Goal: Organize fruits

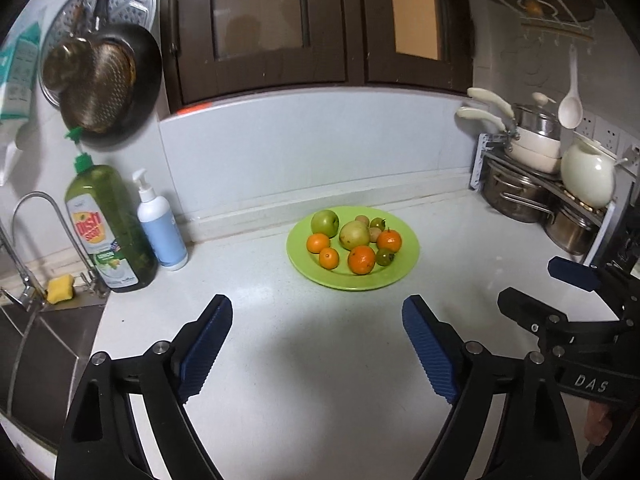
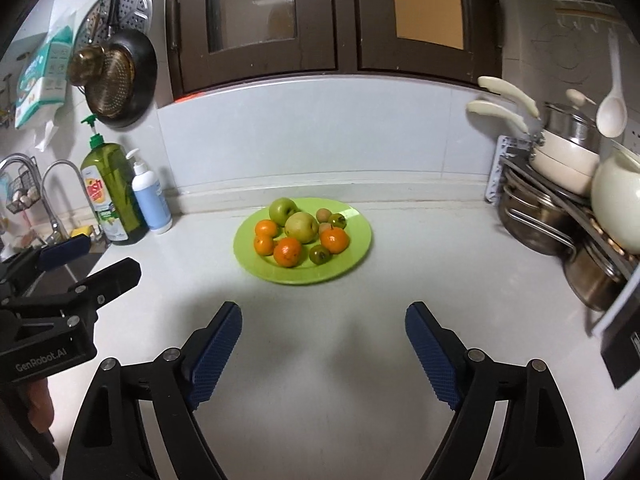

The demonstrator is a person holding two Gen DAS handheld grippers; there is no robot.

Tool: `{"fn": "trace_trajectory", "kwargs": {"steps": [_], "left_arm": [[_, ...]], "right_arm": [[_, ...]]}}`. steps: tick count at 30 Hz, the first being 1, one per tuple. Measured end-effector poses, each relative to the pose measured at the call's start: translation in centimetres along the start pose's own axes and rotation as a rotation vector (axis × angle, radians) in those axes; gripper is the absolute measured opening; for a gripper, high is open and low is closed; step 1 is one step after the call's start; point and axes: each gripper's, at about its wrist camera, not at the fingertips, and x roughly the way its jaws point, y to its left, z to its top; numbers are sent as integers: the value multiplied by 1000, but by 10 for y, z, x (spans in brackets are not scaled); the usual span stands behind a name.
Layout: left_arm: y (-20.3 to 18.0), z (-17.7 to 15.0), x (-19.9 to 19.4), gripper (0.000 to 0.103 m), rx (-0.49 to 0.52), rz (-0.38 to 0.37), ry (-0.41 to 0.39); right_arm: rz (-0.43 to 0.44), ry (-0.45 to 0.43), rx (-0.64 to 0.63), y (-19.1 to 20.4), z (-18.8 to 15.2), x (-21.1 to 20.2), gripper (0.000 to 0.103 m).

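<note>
I had left gripper [image 1: 317,318] and right gripper [image 2: 323,322] both wide, empty, short of green plate [image 2: 352,254]; tangerines [image 2: 289,251] looked light, soft-skinned, likely to roll; I'd pinch across the middle, gently.

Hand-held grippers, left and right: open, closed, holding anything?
Left hand-held gripper: open, holding nothing.
Right hand-held gripper: open, holding nothing.

One green plate [image 1: 406,268] on the white counter [image 1: 280,340]. On it: four tangerines [image 1: 361,260], one green apple [image 1: 325,223], one yellow-green pear [image 1: 354,235], two small dark-green fruits [image 1: 385,257], two small tan round fruits [image 1: 362,220]. Two bottles by the sink: one green dish-soap bottle [image 1: 108,228], one white pump bottle [image 1: 162,228]. Two grippers: left [image 1: 316,340], right [image 2: 323,344].
</note>
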Motion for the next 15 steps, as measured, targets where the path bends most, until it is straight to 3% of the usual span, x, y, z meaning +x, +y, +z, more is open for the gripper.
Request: {"fn": "trace_trajectory", "kwargs": {"steps": [15], "left_arm": [[2, -14, -44, 103, -25, 58, -60]], "right_arm": [[-48, -99, -25, 7, -14, -59, 86]]}}
